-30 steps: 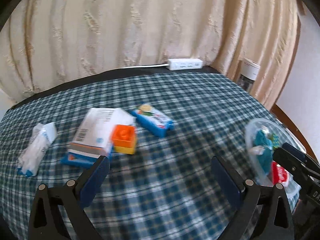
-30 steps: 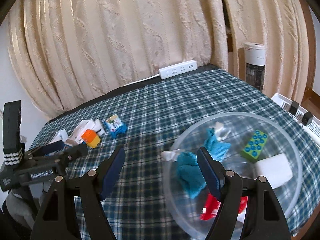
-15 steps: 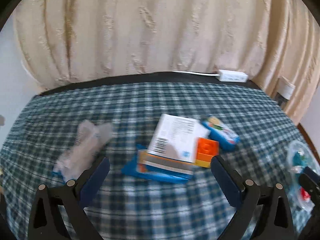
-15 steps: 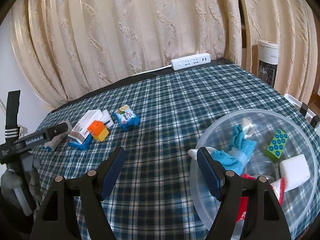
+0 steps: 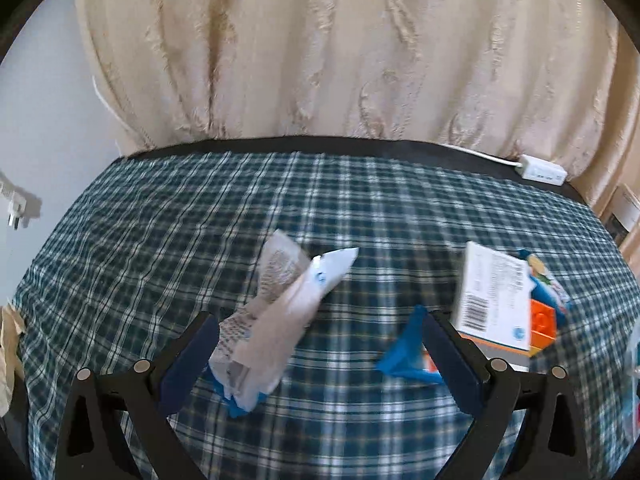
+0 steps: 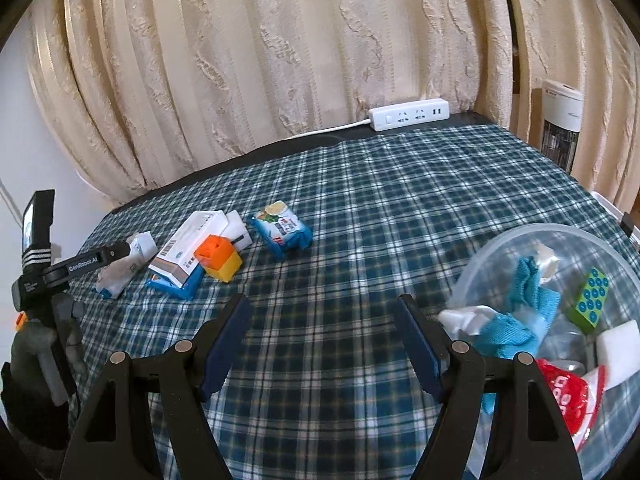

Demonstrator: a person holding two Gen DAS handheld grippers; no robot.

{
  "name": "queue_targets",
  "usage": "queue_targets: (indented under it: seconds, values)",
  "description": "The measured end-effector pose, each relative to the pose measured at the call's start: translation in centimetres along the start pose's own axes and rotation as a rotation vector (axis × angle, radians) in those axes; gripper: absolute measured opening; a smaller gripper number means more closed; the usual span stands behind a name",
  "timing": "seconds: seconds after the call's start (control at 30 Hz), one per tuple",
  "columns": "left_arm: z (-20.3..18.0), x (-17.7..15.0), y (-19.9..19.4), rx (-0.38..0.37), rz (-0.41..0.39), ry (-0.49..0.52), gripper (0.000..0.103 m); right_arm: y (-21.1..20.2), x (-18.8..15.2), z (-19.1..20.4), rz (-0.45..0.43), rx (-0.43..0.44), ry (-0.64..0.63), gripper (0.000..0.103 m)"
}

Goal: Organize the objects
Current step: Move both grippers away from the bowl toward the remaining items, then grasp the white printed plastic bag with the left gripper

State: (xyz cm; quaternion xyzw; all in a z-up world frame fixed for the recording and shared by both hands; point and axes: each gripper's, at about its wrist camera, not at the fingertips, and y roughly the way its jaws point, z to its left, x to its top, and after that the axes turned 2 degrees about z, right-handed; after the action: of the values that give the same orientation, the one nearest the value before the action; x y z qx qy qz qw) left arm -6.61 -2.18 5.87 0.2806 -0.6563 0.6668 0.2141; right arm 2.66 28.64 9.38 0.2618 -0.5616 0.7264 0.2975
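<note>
1. Left wrist view. The left gripper hangs over the counter, which bears a plaid cloth; its jaws stand wide and grip nothing. A crumpled white packet lies between the jaws, nearer the left jaw, its blue end close to that jaw's pad; whether it touches the pad cannot be told. A white box lies past the right jaw, on a blue pack whose corner juts into the gap just beside that jaw. An orange block adjoins the box on its right. A power strip lies at the counter's far edge.

2. Right wrist view. The right gripper has its jaws wide, with only cloth between them. A clear bowl sits just right of the right jaw, holding a blue cloth, a green brick and a red wrapper. Packet, box and block lie well apart to the far left, by the left gripper; a snack pack lies right of them.
</note>
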Motion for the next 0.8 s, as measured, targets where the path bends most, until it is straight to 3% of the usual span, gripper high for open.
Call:
queue_targets:
  seconds: [0.67,0.8]
  values:
    - [3.1,0.0,4.8,0.056,0.097,-0.064,0.102,4.6,1.6,4.2,0.096,0.079,-0.076,0.076]
    - [2.8,-0.1,5.4,0.059,0.111,-0.037,0.09,5.3,1.8,4.8,0.11,0.088,-0.087,0.076]
